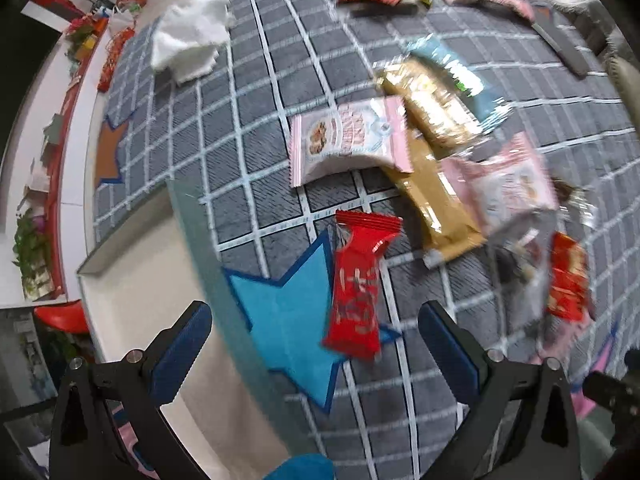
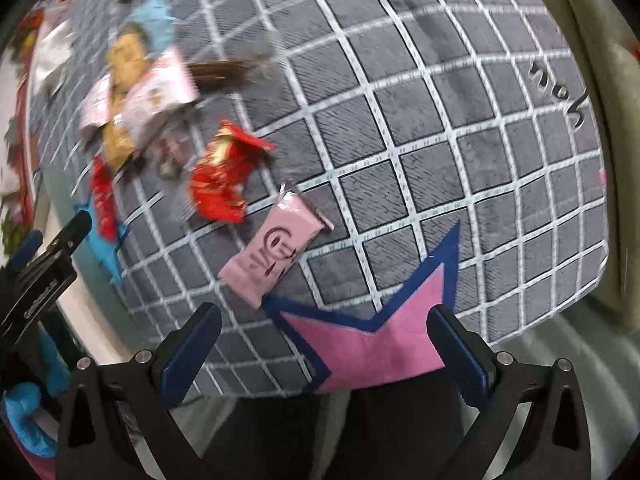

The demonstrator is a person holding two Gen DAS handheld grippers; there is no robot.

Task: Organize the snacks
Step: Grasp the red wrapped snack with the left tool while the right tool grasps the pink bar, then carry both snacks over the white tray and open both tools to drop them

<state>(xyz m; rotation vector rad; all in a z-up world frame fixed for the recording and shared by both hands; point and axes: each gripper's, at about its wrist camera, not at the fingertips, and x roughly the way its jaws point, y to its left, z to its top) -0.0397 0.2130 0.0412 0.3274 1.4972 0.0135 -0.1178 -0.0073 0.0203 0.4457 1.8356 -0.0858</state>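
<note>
The snacks are scattered on the grey checked blanket (image 1: 256, 152). The left gripper (image 1: 316, 340) is held wide open before the red foil packet (image 1: 356, 292), probably for grasping. The right gripper (image 2: 324, 340), also spread and empty, is aimed near the pink wrapped bar (image 2: 274, 250).

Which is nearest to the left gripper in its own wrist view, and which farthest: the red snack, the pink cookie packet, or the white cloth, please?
From the left gripper, whose jaws stand open:
1. Red snack, just ahead between the jaws, lying partly on the blue star.
2. Pink cookie packet, farther ahead, mid-mat.
3. White cloth, farthest, up at the far left.
</note>
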